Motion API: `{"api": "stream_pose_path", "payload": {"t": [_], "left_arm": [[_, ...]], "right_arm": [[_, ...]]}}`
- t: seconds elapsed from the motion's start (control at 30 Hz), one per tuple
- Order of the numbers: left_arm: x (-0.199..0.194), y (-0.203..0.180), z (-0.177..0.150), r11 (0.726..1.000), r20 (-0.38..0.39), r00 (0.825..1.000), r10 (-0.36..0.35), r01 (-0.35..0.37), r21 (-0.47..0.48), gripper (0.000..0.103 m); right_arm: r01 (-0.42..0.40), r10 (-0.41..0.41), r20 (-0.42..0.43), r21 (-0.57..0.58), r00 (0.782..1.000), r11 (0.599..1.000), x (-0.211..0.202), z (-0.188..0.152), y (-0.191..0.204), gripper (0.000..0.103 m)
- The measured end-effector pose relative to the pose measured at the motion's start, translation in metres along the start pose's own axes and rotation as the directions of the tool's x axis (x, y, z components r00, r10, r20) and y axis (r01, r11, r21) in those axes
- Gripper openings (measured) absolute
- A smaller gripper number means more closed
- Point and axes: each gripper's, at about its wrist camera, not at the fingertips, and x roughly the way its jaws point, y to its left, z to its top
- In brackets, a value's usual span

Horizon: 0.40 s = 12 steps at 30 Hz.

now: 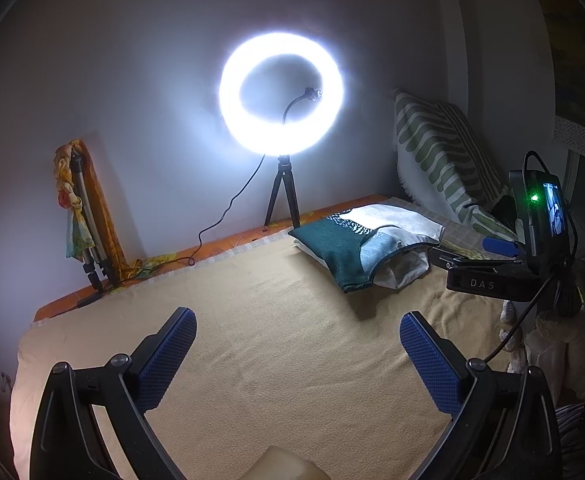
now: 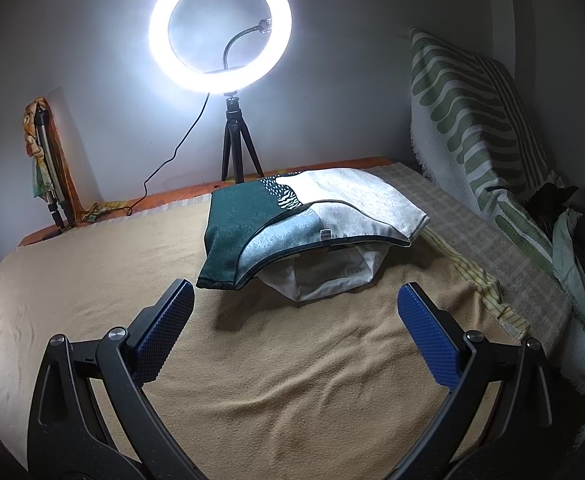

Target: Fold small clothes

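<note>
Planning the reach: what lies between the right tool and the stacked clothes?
Only bare tan blanket, seen in the right wrist view, separates the open right tool from the stacked clothes.

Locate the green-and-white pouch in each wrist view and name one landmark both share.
Left wrist: the pouch lies right of centre on the tan blanket, beyond the open left gripper.
Right wrist: the pouch sits at centre, straight ahead of the open right gripper.
Shared landmark: the ring light on its tripod behind the pouch.

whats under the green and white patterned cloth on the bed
A white garment lies under the patterned cloth, its near edge poking out. The rest is covered, so its type and extent are hidden.
</note>
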Motion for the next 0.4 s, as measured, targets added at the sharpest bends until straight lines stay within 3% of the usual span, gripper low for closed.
{"api": "stream_pose_path", "payload": {"t": [0.4], "left_arm": [[-0.0009, 0.0053, -0.0029, 1.0, -0.002, 1.0, 0.01, -0.01, -0.013, 0.103]], "right_arm": [[-0.006, 0.006, -0.008, -0.01, 1.0, 1.0, 0.0012, -0.0034, 0.0034, 0.103]]}}
